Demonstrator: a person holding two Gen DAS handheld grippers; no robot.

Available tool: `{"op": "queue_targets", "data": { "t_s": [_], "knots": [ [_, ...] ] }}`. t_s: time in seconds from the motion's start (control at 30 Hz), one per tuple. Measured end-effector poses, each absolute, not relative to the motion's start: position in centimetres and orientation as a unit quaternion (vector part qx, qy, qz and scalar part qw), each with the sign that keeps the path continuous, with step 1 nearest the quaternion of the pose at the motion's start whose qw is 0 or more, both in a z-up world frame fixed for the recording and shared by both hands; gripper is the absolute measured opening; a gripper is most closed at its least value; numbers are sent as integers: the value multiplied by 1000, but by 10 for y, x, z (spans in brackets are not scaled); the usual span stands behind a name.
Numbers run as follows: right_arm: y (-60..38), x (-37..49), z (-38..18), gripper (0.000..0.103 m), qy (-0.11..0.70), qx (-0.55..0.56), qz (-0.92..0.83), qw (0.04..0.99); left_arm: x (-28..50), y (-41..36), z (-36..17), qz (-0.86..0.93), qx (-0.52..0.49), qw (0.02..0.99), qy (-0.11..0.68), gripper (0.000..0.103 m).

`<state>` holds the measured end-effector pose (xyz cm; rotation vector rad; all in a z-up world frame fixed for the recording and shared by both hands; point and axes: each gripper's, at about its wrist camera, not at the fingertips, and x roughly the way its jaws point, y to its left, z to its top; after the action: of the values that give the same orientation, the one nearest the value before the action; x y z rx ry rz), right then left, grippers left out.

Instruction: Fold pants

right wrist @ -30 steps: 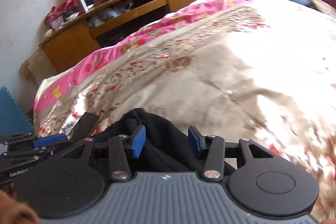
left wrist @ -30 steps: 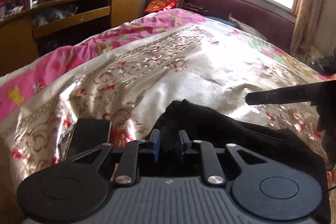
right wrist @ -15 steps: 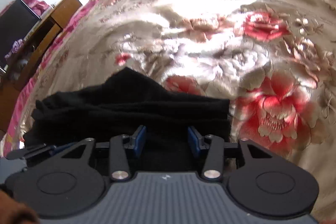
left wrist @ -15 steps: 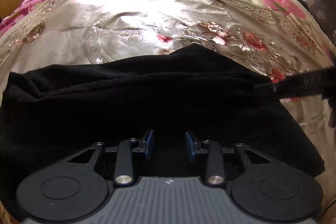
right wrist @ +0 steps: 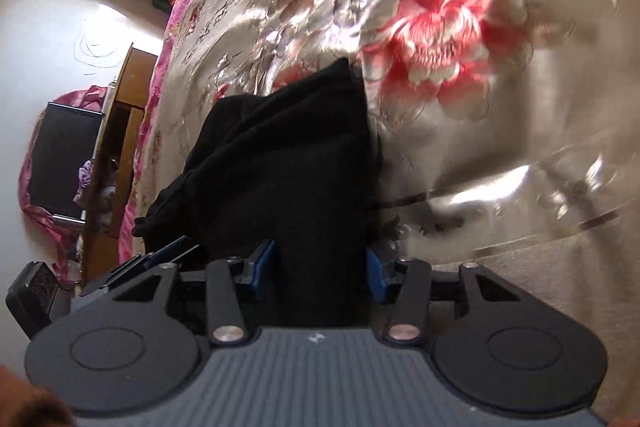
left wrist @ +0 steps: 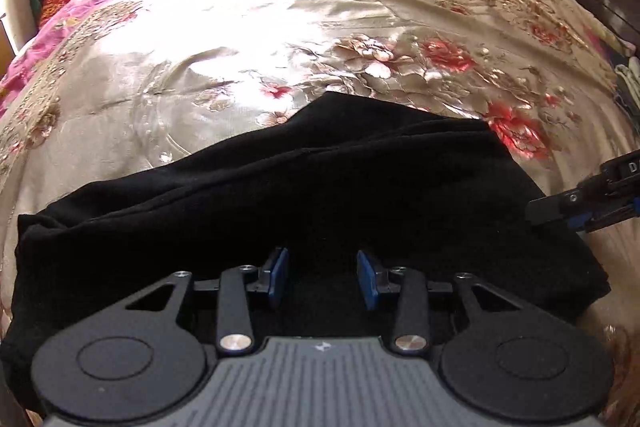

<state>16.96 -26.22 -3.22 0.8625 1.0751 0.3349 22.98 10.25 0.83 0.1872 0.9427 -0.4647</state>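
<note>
We see black pants (left wrist: 304, 195) folded on the bed (left wrist: 248, 39), long axis left-right, left gripper (left wrist: 322, 277) fingers parted above them, right gripper (right wrist: 320, 273) fingers spread around a fabric fold

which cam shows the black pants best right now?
Left wrist. The black pants spread nearly full width across the floral bedspread, far edge and folds visible. Right wrist shows only a narrow, foreshortened bundle running up from the right gripper, with blurred surroundings.
</note>
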Motion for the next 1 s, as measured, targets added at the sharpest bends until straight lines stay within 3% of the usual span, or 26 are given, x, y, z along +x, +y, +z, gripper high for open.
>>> {"op": "queue_targets", "data": {
  "t_s": [0.23,0.4,0.43,0.47,0.5,0.6,0.7,0.87,0.93,1.0],
  "knots": [
    [-265,166,-50,50,452,468,197,733,222,101,17,-276,121,850,432,51],
    [-246,182,-50,64,440,465,224,735,224,92,-10,-286,146,837,443,51],
    [-242,185,-51,62,440,458,221,740,224,90,-10,-288,153,838,438,51],
    [-241,188,-53,47,447,457,206,741,224,88,-13,-286,160,835,442,51],
    [-243,191,-56,22,459,465,189,734,224,87,-17,-285,165,834,443,52],
    [-254,188,-58,16,455,531,189,689,224,85,-21,-280,165,834,445,52],
    [-258,188,-50,15,450,542,209,678,224,72,-21,-267,167,834,453,51],
    [-294,178,-52,15,435,572,204,665,216,36,-16,-283,167,825,460,35],
    [-311,170,-45,15,436,571,193,668,210,13,-16,-307,164,816,462,19],
    [-335,156,-34,15,443,559,174,679,199,-17,-15,-334,166,808,455,17]
  ]
}}
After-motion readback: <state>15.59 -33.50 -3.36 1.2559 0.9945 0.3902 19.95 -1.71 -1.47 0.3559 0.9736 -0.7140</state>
